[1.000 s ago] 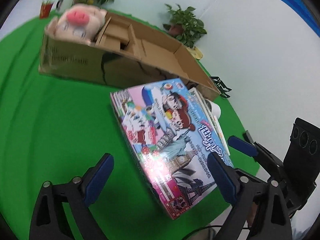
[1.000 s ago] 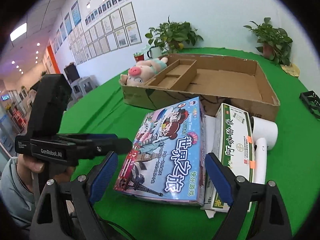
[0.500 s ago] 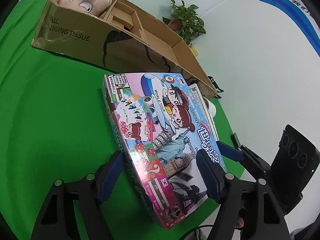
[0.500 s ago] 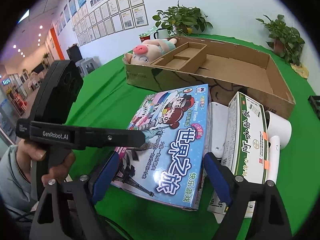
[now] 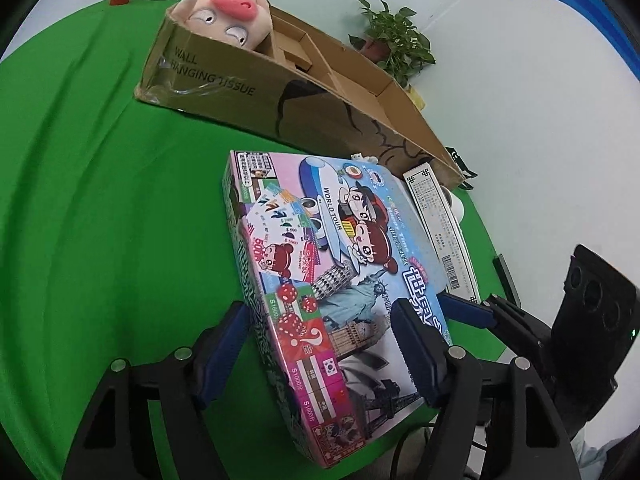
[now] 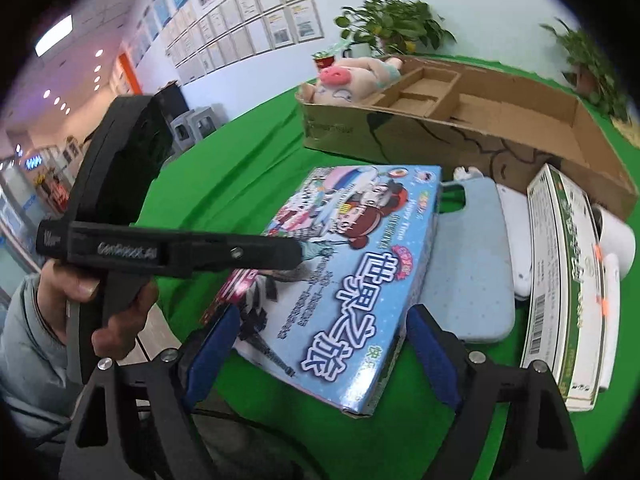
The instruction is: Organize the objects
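Left gripper straddles the near long edge of the game box. One blue pad sits against the box's side wall at about 7 o'clock in its own view, and the other lies over the printed lid at about 5 o'clock. Its jaws have just been closing with the box between them. I cannot tell whether the pads are pressing yet.

From the opposite side, the right gripper has its jaws apart around the box's near corner. There is a pad at 7 o'clock and one at 5 o'clock in its view, each just beside a side of the box with no clear squeeze.

Taking the box from both sides makes sense: it is wide, flat and probably awkward for a single pinch.

The box lies tilted, with its far side propped on a pale blue pad. That leaves the near edge easier to get a finger around. In both views it runs from 6 o'clock up to the centre.

The open cardboard tray, likely the box's destination, stands well beyond it on the green cloth. In the left view the tray spans 12 to 2 o'clock and holds a plush pig at its far-left end. A green-and-white carton lies at 3 o'clock in the right view, near the box but apart from it.
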Motion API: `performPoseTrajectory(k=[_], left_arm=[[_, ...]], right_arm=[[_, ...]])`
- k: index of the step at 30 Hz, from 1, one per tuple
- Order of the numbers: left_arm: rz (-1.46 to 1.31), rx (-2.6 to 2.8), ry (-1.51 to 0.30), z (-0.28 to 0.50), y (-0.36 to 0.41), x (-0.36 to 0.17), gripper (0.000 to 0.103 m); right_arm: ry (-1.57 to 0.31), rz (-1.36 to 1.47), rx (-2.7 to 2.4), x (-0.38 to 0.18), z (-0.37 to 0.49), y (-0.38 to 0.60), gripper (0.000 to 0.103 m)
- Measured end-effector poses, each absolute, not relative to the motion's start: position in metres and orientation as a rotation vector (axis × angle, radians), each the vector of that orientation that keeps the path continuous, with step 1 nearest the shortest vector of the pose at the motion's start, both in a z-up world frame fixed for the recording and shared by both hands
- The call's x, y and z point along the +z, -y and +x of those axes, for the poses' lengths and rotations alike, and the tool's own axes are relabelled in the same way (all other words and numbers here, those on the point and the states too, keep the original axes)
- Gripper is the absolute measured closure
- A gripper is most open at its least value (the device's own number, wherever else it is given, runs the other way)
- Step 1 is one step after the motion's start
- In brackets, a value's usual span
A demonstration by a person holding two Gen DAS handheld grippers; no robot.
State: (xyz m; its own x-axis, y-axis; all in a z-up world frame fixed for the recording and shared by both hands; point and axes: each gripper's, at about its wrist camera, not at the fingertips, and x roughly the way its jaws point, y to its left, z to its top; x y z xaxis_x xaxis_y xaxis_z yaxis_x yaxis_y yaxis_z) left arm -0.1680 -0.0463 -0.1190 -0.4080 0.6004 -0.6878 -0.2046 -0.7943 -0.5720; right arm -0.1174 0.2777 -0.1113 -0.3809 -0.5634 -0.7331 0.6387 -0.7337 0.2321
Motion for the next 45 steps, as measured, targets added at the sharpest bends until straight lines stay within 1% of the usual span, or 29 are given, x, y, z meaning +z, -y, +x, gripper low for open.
performPoseTrajectory(k=[2,4,6,8,10,13,17,19,22,24,25,28,31,33,38,45], left_arm=[[-1.327,2.210,0.577,-0.166,0.045,-0.123,0.032],[-1.322,2.208,0.597,-0.168,0.046,-0.125,0.032],[-1.317,2.207,0.604,-0.159,0.051,-0.126,0.032],[-1.321,2.207,0.591,-0.159,0.050,-0.126,0.032],[-1.333,2.200,0.581,-0.157,0.048,-0.127,0.032],[-1.357,2.187,0.565,-0.155,0.048,-0.127,0.032],[-1.360,2.190,0.563,-0.149,0.047,-0.124,0.032],[-1.355,2.205,0.565,-0.146,0.045,-0.123,0.032],[-1.365,2.241,0.570,-0.143,0.044,-0.122,0.039],[-1.376,2.260,0.563,-0.143,0.041,-0.121,0.048],[-1.380,2.270,0.559,-0.143,0.041,-0.121,0.050],[-1.368,2.291,0.538,-0.139,0.041,-0.118,0.050],[-1.339,2.330,0.509,-0.136,0.037,-0.111,0.049],[-1.308,2.362,0.486,-0.133,0.036,-0.102,0.049],[-1.196,2.482,0.369,-0.125,0.027,-0.069,0.049],[-1.087,2.531,0.320,-0.130,0.014,-0.031,0.048]], right_arm=[[-0.072,1.106,-2.143,-0.110,-0.123,-0.280,0.018],[-0.075,1.117,-2.154,-0.110,-0.127,-0.280,0.020],[-0.083,1.151,-2.155,-0.112,-0.130,-0.280,0.027],[-0.084,1.201,-2.158,-0.118,-0.135,-0.281,0.036],[-0.066,1.224,-2.159,-0.121,-0.140,-0.282,0.036],[-0.086,1.232,-2.174,-0.122,-0.141,-0.279,0.037],[-0.009,1.255,-2.139,-0.128,-0.144,-0.282,0.036],[-0.002,1.253,-2.143,-0.129,-0.143,-0.282,0.036],[-0.046,1.238,-2.176,-0.128,-0.138,-0.277,0.038],[-0.055,1.230,-2.198,-0.127,-0.134,-0.276,0.039],[-0.053,1.228,-2.206,-0.126,-0.133,-0.277,0.040],[-0.036,1.220,-2.230,-0.125,-0.129,-0.280,0.042],[-0.031,1.191,-2.265,-0.121,-0.124,-0.282,0.047],[-0.022,1.161,-2.296,-0.116,-0.121,-0.283,0.052],[-0.005,1.081,-2.331,-0.102,-0.121,-0.282,0.053],[0.038,0.939,-2.404,-0.073,-0.127,-0.286,0.055]])
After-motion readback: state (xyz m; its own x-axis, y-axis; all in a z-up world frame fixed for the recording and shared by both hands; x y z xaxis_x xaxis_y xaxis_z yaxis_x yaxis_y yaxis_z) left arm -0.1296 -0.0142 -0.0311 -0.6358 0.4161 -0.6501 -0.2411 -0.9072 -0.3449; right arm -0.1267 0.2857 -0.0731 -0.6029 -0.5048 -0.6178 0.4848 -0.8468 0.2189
